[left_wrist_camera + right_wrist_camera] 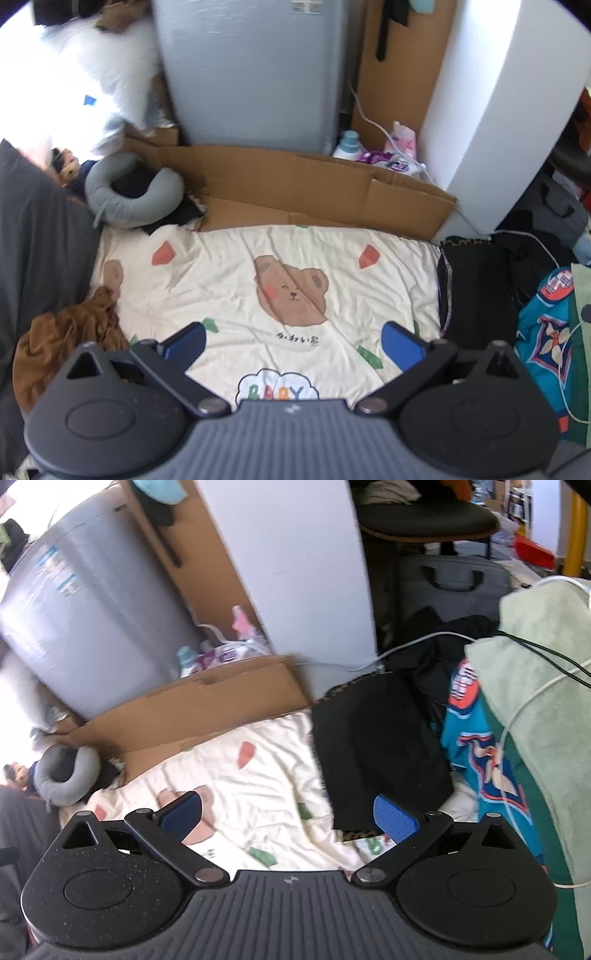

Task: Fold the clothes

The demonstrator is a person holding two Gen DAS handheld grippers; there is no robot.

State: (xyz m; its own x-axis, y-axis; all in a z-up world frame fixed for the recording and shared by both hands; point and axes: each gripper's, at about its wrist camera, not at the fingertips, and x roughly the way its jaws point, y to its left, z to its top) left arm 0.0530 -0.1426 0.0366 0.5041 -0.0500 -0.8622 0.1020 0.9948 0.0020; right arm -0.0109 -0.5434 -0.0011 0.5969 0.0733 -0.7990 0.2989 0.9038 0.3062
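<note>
cream cotton covers most of the floor space — a baby blanket (236, 295) printed with a brown bear and small red and green shapes, spread flat and lightly creased. both grippers hang above it with nothing between their blue pads. the left gripper (293, 341) has its jaws spread wide over the bear print, and the right gripper (290, 814) stands just as wide over the blanket's right side. a folded black garment (376, 746) lies on the blanket's right edge, just beside a teal patterned garment (476, 760). a crumpled brown garment (70, 336) sits at the blanket's left edge, against dark grey fabric (40, 240). behind the blanket lies flattened cardboard (295, 184), with a grey neck pillow (122, 192) to its left — and a grey appliance (251, 74) stands upright behind the cardboard.
</note>
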